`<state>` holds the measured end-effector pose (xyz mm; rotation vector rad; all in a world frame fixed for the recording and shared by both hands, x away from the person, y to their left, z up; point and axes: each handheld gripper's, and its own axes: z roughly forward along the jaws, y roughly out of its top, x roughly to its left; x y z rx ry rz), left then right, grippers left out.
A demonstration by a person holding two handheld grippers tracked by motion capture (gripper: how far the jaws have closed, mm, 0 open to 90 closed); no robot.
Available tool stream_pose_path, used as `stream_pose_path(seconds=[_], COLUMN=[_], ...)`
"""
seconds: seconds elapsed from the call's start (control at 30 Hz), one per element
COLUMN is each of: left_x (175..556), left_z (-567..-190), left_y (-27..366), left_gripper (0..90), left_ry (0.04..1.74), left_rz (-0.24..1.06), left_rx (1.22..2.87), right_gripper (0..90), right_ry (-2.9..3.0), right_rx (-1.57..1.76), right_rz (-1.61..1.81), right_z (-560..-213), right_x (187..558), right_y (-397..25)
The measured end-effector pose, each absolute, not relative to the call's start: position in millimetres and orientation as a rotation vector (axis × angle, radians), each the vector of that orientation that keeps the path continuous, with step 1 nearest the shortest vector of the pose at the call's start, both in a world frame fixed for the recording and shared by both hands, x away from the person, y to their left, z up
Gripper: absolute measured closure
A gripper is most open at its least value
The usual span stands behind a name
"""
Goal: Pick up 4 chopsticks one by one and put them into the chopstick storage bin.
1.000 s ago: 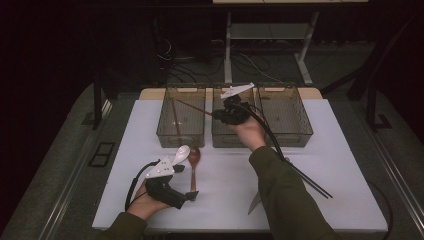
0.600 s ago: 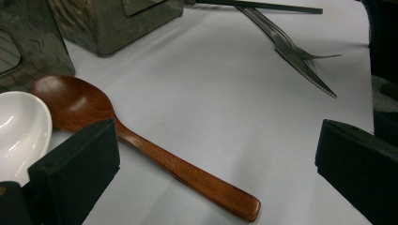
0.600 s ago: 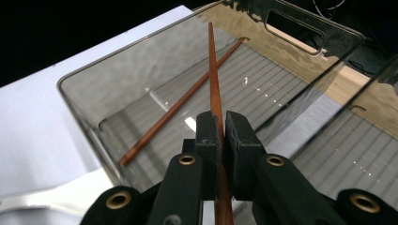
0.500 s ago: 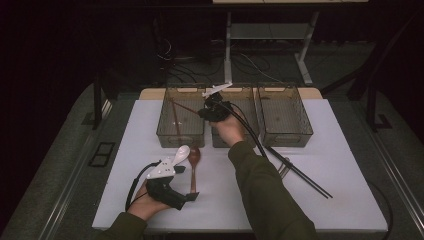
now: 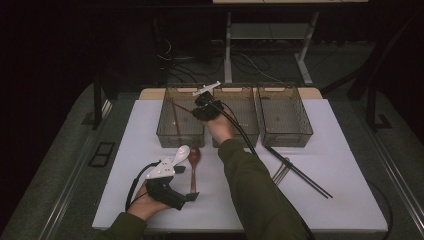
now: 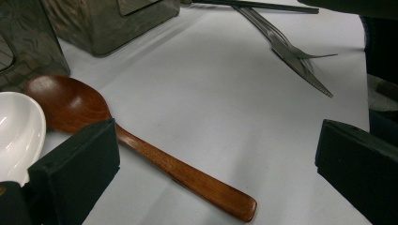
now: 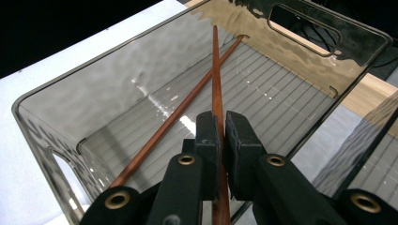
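My right gripper hangs over the left clear bin, its jaws shut on a brown wooden chopstick that points down into the bin. A second brown chopstick lies slanted on the bin floor. My left gripper rests open near the table's front edge. Between its jaws lies the handle of a brown wooden spoon, which neither jaw touches. A white spoon lies just left of the wooden one.
Three clear bins stand in a row at the back: left, middle and right. Black chopsticks and metal cutlery lie on the white mat right of my right forearm.
My right gripper has moved left from over the middle bin to over the left bin, carrying the chopstick. The left gripper has stayed put.
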<state>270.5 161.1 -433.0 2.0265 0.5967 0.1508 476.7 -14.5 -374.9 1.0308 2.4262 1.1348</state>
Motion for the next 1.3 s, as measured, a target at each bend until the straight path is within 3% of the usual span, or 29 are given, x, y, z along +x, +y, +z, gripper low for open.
stream_pose_path(seconds=[0.1,0.17,0.67,1.3], left_x=[270.5,270.6,270.7,272.4], left_z=[-432.9,-433.0,-433.1,-435.1], left_y=[160.9,160.7,160.1,160.6], left_gripper=[0.0,0.0,0.0,0.0], left_ry=[0.594,0.594,0.591,0.587], left_rz=[0.150,0.150,0.152,0.153], left_rx=[2.027,2.027,2.029,2.036], right_gripper=[82.3,72.8,51.7,40.4], right_ry=[2.422,2.426,2.447,2.439], right_rx=[1.020,1.005,1.022,0.941], right_rz=[1.137,1.142,1.228,1.351], right_z=[-375.1,-374.5,-368.5,-356.2], right_x=[476.5,475.9,470.4,436.9], right_y=[-13.6,-13.1,-33.5,-89.3])
